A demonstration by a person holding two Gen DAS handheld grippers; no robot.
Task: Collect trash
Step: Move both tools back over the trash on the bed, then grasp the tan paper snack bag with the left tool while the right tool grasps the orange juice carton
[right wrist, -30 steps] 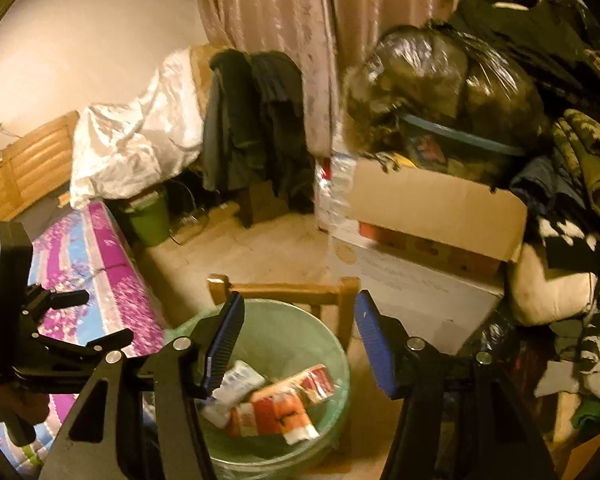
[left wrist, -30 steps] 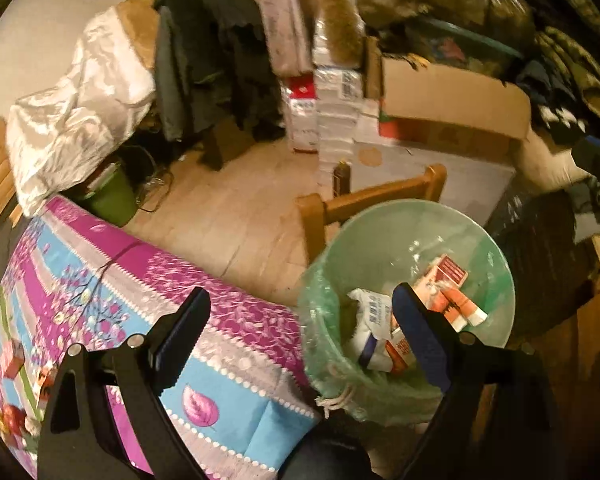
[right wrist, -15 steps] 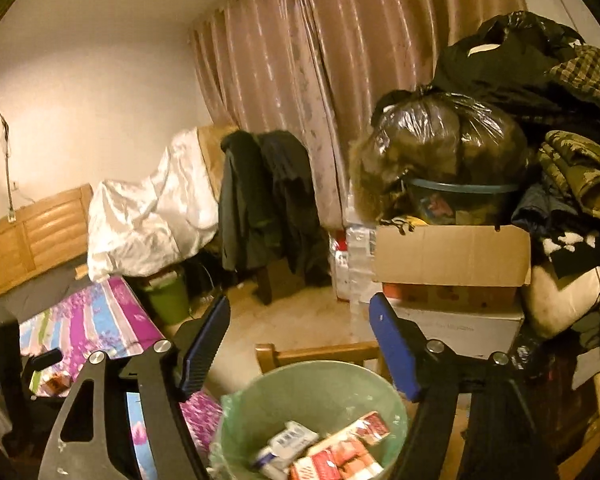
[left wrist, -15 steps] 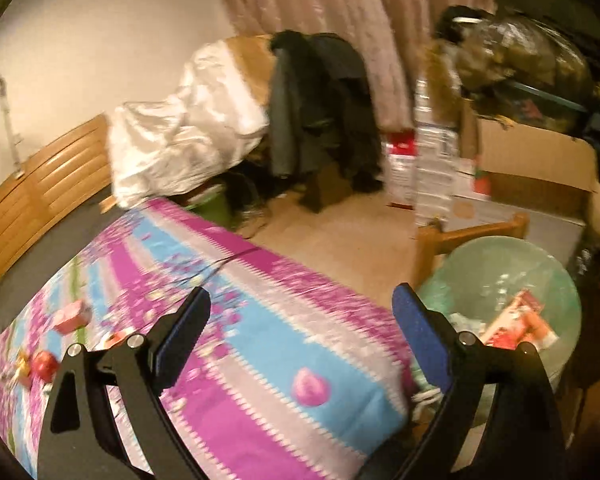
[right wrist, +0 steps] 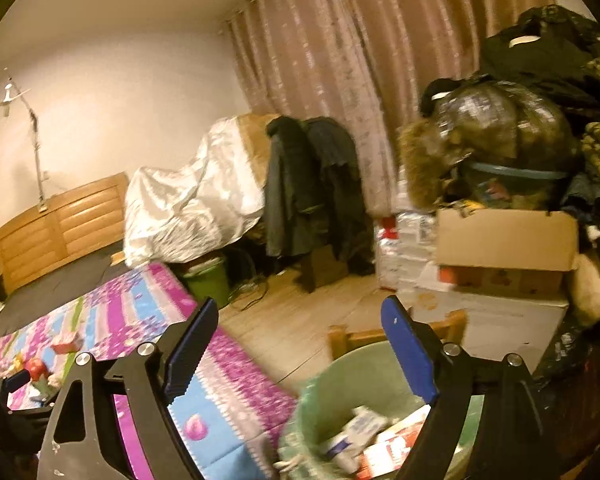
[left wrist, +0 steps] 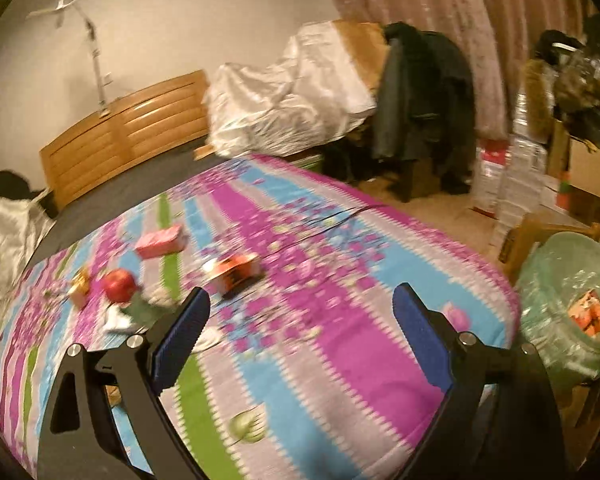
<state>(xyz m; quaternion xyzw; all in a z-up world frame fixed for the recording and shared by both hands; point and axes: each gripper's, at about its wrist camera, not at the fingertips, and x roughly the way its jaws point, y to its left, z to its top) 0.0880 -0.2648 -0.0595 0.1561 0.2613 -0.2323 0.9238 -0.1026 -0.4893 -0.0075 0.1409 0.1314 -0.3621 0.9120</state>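
Beyond left hand-held gripper point(left wrist: 300, 316), trash point(left wrist: 236, 271).

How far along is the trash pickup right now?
Partly done: the green bin already holds several cartons. Nothing is in hand; the left gripper and right gripper are both empty, the right's jaws just opened wider. Left on the bedspread: a pink box, an orange carton and small litter.

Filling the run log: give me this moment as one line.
left gripper: open, empty, over bedspread | right gripper: open, empty, jaws just opening, above green bin | pink box uncollected
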